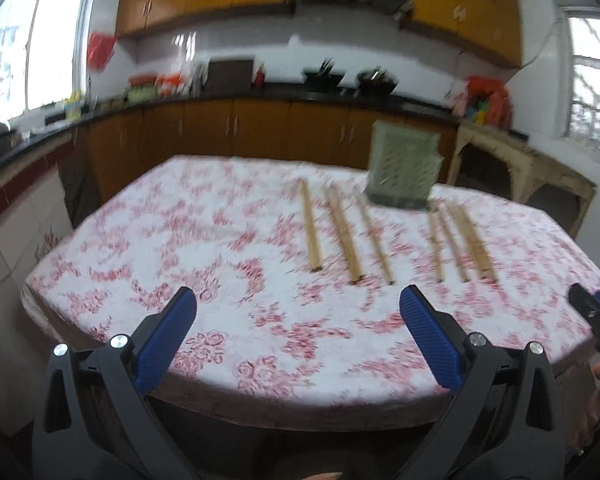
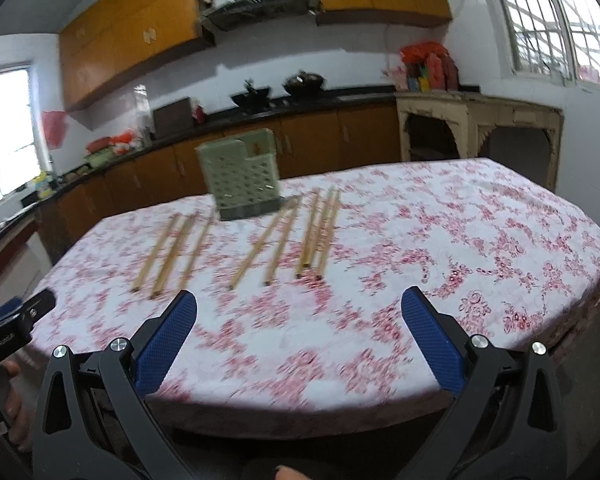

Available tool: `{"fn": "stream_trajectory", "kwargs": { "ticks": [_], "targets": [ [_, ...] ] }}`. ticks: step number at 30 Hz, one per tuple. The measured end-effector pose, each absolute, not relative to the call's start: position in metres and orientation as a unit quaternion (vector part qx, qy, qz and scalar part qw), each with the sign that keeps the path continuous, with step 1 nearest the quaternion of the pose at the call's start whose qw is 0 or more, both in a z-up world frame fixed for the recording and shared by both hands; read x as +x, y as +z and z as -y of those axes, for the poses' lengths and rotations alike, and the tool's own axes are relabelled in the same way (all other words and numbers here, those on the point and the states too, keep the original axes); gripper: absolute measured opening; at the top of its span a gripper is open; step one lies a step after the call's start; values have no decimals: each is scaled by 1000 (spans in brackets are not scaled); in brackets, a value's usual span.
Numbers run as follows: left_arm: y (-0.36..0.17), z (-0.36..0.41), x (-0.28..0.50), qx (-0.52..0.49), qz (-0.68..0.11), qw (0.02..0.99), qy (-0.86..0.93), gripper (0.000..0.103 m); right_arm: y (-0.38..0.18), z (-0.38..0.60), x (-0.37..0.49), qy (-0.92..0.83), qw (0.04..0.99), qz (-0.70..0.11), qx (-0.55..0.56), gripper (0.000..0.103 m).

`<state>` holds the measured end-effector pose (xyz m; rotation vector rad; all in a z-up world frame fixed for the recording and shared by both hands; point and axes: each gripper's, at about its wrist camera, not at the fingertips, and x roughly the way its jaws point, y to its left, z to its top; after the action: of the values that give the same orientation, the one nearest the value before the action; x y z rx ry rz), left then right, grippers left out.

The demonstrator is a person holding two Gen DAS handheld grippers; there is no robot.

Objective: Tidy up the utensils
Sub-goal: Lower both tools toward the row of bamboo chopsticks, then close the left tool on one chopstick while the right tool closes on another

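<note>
Several bamboo chopsticks (image 1: 343, 233) lie side by side on a table with a red-flowered white cloth (image 1: 172, 240); they also show in the right wrist view (image 2: 282, 236). A green perforated utensil holder (image 1: 402, 166) stands upright just behind them, and shows in the right wrist view (image 2: 242, 176) too. My left gripper (image 1: 298, 304) is open and empty, above the table's near edge, short of the chopsticks. My right gripper (image 2: 299, 304) is open and empty, also near the front edge. Both views are motion-blurred.
The cloth-covered table (image 2: 480, 240) fills the middle. Behind it runs a dark counter with wooden cabinets (image 1: 260, 124), pans (image 2: 256, 94) and clutter. A worn cream side cabinet (image 2: 480, 128) stands at the right. The other gripper's tip shows at the right edge of the left wrist view (image 1: 596, 312).
</note>
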<state>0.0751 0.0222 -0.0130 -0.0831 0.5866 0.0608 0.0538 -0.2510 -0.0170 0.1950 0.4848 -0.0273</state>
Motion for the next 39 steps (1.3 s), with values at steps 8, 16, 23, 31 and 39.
{"fn": "stream_trajectory", "kwargs": {
  "ticks": [8, 16, 23, 31, 39],
  "targets": [
    [-39, -39, 151, -56, -381, 923, 21, 99, -35, 290, 153, -64, 928, -341, 134, 86],
    [-49, -52, 214, -65, -431, 900, 21, 84, -65, 297, 223, -54, 890, -421, 166, 42],
    [-62, -47, 239, -60, -454, 889, -9, 62, -76, 282, 249, -56, 889, -439, 116, 24],
    [-69, -37, 259, -52, -466, 882, -34, 42, -76, 295, 250, -77, 891, -434, 108, 8],
    [-73, -40, 277, -44, -468, 882, -22, 35, -75, 289, 252, -82, 894, -431, 91, 8]
  ]
}}
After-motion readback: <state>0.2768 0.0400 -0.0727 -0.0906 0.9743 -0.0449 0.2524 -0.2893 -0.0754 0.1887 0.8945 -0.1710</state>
